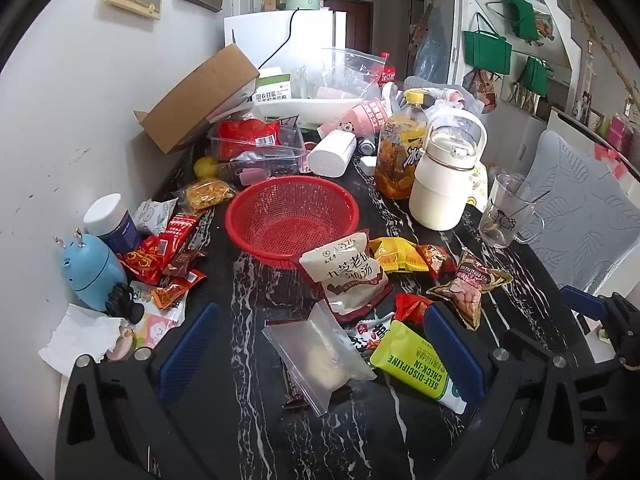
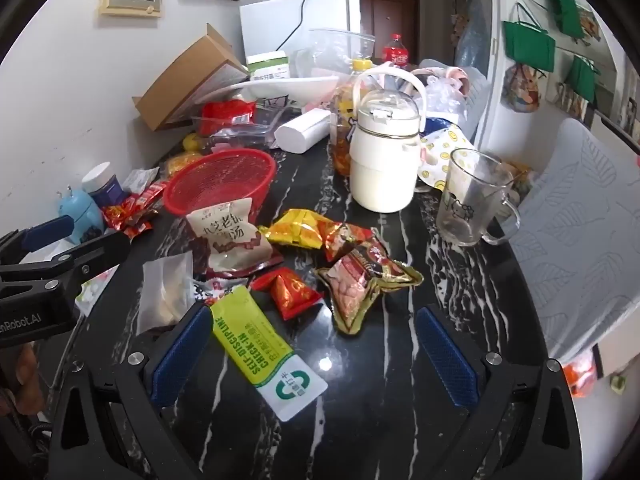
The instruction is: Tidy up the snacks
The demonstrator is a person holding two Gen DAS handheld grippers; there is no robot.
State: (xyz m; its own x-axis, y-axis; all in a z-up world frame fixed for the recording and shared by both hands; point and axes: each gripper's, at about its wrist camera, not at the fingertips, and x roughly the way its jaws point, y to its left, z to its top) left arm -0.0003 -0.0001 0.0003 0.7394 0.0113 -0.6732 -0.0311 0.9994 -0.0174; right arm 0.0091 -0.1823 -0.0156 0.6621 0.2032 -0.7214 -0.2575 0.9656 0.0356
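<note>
Your two grippers hover low over a black marble tabletop (image 1: pixel 256 420) crowded with snack packets. Your left gripper (image 1: pixel 320 360) has its blue fingers (image 1: pixel 188 356) spread wide and holds nothing; a clear zip bag (image 1: pixel 320 356) lies on the tabletop between them, and a yellow-green packet (image 1: pixel 412 360) runs under the right-hand finger. Your right gripper (image 2: pixel 314 352) is likewise wide open and empty, with the same yellow-green packet (image 2: pixel 256 336) lying just inside its left-hand finger (image 2: pixel 182 354).

The empty red basket (image 1: pixel 292 220) sits near the middle of the tabletop, toward the wall. A beige pouch (image 1: pixel 344 272) leans against its near rim. To the pouch's right lie a yellow packet (image 1: pixel 394 254), a small red packet (image 1: pixel 436 260) and a peanut packet (image 1: pixel 468 284) with gold edges. A folded red packet (image 2: pixel 292 292) rests between the yellow-green packet and the peanut packet.

More red wrappers (image 1: pixel 160 256) pile up left of the basket, beside a blue gadget (image 1: pixel 90 268) and a white-capped jar (image 1: pixel 112 220). Behind the basket stand a clear box (image 1: pixel 260 152), a cardboard box (image 1: pixel 196 100), a bottle (image 1: pixel 400 148), a white jug (image 1: pixel 444 176) and a glass mug (image 1: pixel 504 216).
</note>
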